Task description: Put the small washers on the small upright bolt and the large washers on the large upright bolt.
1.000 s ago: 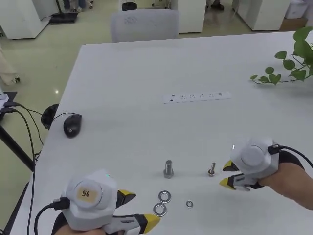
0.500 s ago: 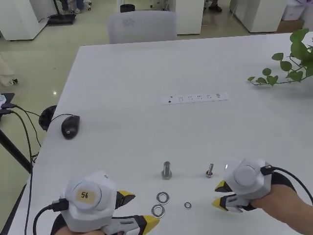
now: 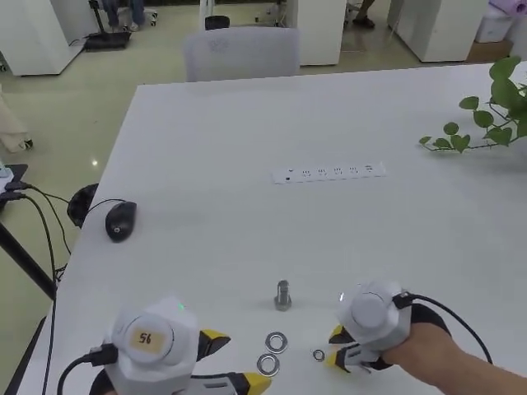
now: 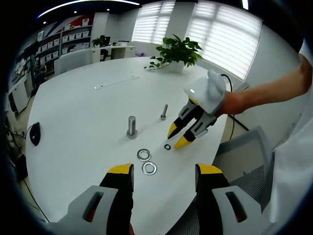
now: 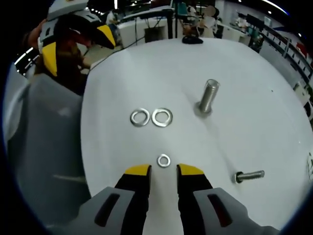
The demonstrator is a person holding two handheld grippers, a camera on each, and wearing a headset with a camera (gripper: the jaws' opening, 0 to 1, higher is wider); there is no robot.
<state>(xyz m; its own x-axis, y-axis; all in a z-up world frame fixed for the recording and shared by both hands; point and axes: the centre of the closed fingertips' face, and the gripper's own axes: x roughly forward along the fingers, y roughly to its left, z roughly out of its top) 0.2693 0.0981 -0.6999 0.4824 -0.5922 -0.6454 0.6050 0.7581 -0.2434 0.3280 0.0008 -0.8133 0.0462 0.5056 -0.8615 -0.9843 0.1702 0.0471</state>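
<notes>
Though parted narrowly, grips nothing: right gripper (image 5: 164,170), with the small washer (image 5: 164,160) flat just ahead of its tips, close to the desk's (image 3: 247,148) near edge. Left gripper (image 4: 165,170) spread wide, unladen. White desk, bright office. Thin silvery ring; two large washers (image 5: 162,117) side by side near upright large bolt (image 5: 208,100)

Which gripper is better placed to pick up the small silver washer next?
Right. The right gripper, jaws open, points straight at the small silver washer, lying just ahead of its yellow tips. The left gripper is farther off, facing the two large silver washers.
</notes>
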